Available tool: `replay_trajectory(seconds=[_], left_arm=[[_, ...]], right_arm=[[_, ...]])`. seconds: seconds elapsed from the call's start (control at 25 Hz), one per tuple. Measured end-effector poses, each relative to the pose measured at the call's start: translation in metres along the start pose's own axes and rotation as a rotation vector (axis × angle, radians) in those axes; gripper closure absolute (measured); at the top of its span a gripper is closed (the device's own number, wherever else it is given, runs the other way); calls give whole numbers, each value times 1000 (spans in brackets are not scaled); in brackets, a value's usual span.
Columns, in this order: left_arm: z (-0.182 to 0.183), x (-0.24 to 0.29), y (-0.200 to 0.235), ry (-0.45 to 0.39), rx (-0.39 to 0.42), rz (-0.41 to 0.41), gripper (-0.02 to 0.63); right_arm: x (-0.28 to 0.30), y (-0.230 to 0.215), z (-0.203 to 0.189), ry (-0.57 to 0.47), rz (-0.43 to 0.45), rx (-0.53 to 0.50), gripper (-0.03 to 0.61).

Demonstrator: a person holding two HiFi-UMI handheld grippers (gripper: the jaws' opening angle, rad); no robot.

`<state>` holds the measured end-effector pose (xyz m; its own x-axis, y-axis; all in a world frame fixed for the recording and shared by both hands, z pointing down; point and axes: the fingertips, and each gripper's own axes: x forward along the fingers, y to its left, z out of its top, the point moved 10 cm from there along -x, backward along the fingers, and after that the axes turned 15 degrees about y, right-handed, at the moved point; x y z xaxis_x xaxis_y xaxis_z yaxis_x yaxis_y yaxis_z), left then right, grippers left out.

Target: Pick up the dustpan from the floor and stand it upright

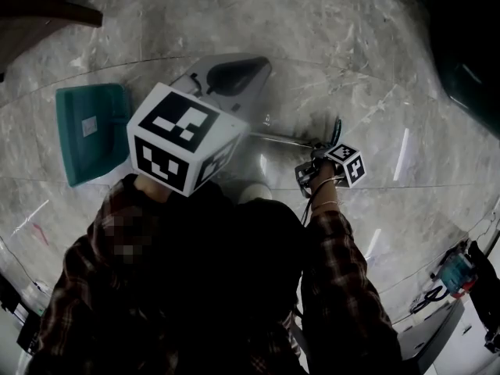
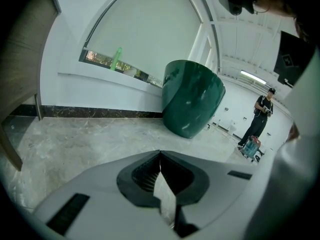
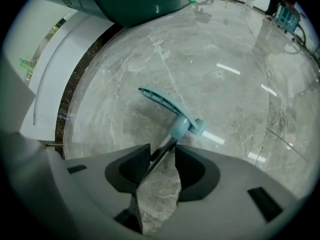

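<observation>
The teal dustpan lies flat on the marble floor at the left of the head view. Its thin metal rod runs right to my right gripper, which points steeply down at the floor. In the right gripper view the rod passes between the wide-apart jaws of that gripper, close to the left pad, and neither pad presses on it. The rod's teal connector and curved teal grip lie just beyond the tips. My left gripper hovers above the floor beside the pan; its tips meet on nothing.
A large dark green container stands by the white wall. Further off, a person stands beside a blue machine. Brown wooden furniture is at the top left, and a blue tool with cables lies at the right.
</observation>
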<state>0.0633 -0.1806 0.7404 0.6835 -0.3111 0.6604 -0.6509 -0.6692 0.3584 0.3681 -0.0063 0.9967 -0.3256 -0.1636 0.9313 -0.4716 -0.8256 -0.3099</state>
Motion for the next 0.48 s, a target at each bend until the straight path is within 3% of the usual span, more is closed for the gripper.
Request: replay_trajectory(seconds=[0.24, 0.48], left_arm=[[-2, 2, 4, 5, -8, 8, 601], [4, -5, 2, 6, -17, 17, 601]], right_arm=[[4, -2, 1, 10, -7, 42, 433], [-11, 7, -6, -72, 92, 124, 450]])
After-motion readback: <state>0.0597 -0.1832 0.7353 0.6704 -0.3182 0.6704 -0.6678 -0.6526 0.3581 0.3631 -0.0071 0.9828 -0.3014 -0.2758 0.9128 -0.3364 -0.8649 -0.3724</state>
